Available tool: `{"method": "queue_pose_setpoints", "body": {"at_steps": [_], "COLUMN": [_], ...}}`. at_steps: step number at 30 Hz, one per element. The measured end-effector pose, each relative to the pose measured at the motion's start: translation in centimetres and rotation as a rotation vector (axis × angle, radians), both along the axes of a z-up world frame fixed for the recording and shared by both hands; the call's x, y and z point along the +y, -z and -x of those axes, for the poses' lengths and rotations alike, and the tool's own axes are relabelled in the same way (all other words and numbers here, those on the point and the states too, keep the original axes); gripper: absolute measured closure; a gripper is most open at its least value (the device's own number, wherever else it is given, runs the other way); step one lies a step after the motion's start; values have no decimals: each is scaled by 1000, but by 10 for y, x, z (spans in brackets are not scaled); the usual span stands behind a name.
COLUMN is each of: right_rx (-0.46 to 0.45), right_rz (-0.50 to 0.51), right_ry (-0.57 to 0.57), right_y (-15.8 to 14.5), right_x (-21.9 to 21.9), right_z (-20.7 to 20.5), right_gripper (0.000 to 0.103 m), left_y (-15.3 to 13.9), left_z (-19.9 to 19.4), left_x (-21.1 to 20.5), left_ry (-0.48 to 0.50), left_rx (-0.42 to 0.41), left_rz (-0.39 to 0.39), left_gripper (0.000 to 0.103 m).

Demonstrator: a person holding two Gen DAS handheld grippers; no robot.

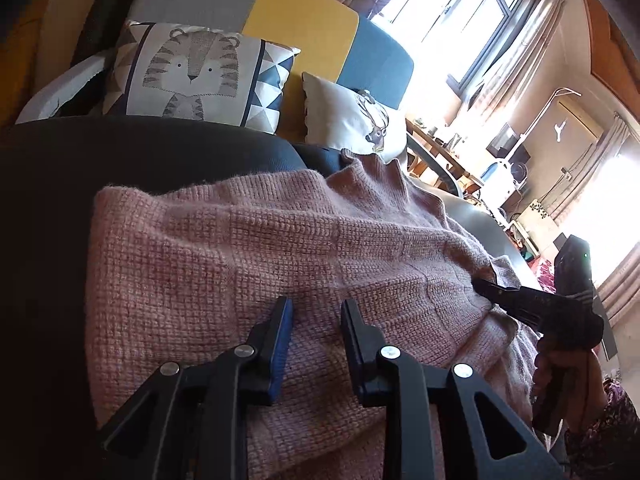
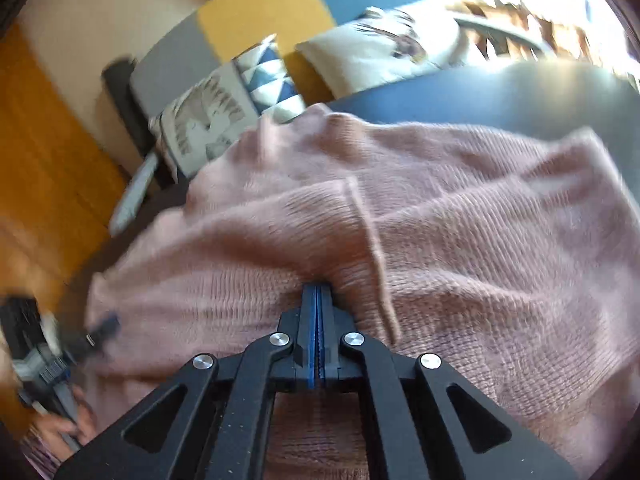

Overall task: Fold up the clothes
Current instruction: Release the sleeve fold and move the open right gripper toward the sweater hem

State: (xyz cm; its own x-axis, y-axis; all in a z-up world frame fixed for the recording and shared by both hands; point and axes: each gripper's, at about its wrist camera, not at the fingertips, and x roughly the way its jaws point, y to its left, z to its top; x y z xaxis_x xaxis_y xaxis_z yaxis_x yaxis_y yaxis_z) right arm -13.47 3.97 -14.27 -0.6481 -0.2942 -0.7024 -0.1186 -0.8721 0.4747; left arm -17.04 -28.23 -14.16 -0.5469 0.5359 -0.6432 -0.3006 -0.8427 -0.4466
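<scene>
Here the right gripper (image 2: 318, 292) pinches the pink sweater (image 2: 460, 216).

A pink knit sweater (image 1: 248, 248) lies before a grey-striped tiger cushion (image 1: 192, 76) and a grey, yellow and blue backrest (image 1: 304, 12).

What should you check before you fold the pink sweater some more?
1. Right gripper pinching the sweater: ok, shut on a fold.
2. Left gripper holding the sweater: not ok, its fingers stand apart above the knit.
3. Sweater lying flat: not ok, it is bunched and creased.
4. Pillows clear of the sweater: ok.
5. Sweater's near hem: cannot tell, hidden by the grippers.
</scene>
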Motion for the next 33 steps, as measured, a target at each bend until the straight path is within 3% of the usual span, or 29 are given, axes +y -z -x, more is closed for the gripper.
{"method": "queue_pose_setpoints", "body": {"at_steps": [3,6,9,11,13,14,17,22,24,28,29,32,33], "right_rx": [17,88,78,41,-13,-1,15,38,89,36,24,32,14], "right_rz": [37,18,-20,-4,-9,-30,-38,93,140,17,-1,65,38], "right_ry": [-10,-87,-112,-128,-147,-144,-100,50,-13,-114,-128,-96,-101], "right_y": [-14,-31,-32,-22,-5,-1,8,-6,-14,-3,0,7,2], "right_x": [-3,-19,-27,-30,-33,-32,-24,-7,-14,-35,-37,-24,-26], "right_z": [1,9,30,46,59,60,60,37,21,9,7,6,7], "right_gripper": [100,99,98,97,91,95,103,97,93,91,97,101,101], "left_y": [-1,-14,-30,-27,-7,3,3,4,4,3,2,-3,-6], "left_z": [1,-2,-11,-11,-12,-12,-14,-13,-13,-12,-12,-17,-23], "left_x": [2,17,39,67,92,101,94,83,85,82,80,66,56], "left_ry": [-3,-30,6,78,132,151,156,153,152,152,152,135,106], "left_rx": [-1,20,85,88,72,60,61,47,51,43,37,19,33], "left_rz": [12,109,30,50,184,240,201,129,137,116,104,63,56], "left_gripper": [77,77,74,73,73,73,73,73,73,73,73,73,73]}}
